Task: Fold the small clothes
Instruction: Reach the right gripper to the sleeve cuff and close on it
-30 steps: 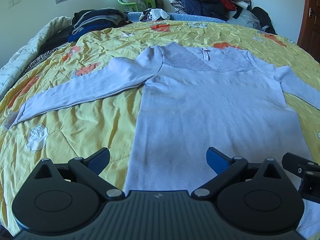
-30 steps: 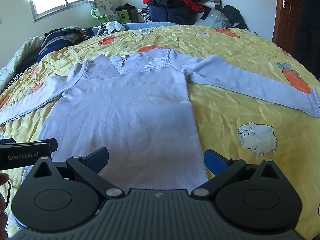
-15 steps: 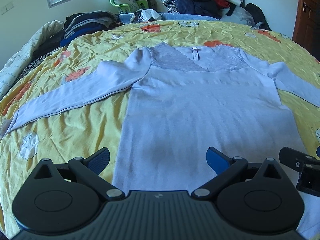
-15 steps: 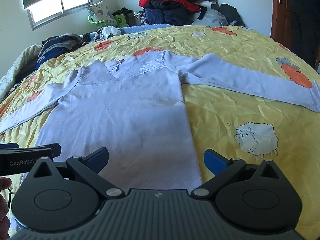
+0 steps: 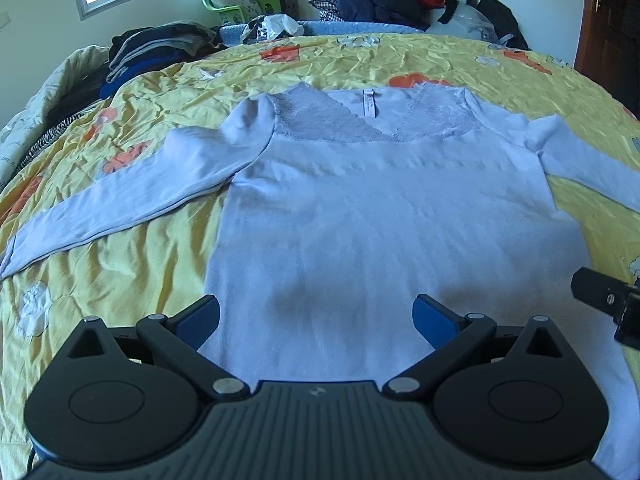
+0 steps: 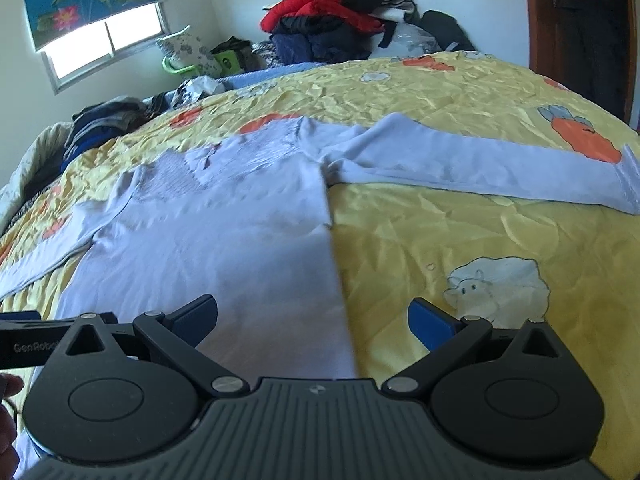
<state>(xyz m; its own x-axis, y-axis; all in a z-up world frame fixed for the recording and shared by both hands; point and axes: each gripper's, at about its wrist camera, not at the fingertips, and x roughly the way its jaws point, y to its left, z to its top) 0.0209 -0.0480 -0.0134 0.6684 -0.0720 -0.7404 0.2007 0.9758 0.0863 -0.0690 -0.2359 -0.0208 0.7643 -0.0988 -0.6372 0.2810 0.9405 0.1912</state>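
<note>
**Pre-grasp at the hem: nothing folded yet**

Bed [image 5: 360, 60]: yellow printed quilt, crumpled, soft. Expect the fabric to drag on it; lift before moving, don't slide.

Top [image 5: 380, 208]: pale lilac long-sleeve, lying flat in the middle of the bed, neckline away from the tools, hem nearest them. Both sleeves spread out sideways: left sleeve [image 5: 120, 196] angles out and down, right sleeve [image 6: 480, 164] runs out toward the carrot print. Body looks smooth, small bunching at each armpit.

Left tool [image 5: 316, 316]: jaws spread wide, holding nothing, hovering over the hem towards the top's left side.

Right tool [image 6: 312, 316]: also spread wide and empty, straddling the top's right side edge, one finger above cloth and one above quilt.

Judgement for the step:
- Sleeves first looks sensible: take each cuff and lay it across the chest, then fold the body.
- If starting from the hem, pinch both corners at matching height so the fold line stays square.
- Grip the shirt layers only; quilt is easy to catch in the bite.
- Knit looks thin and limp, will sag between tools; keep it taut.
</note>
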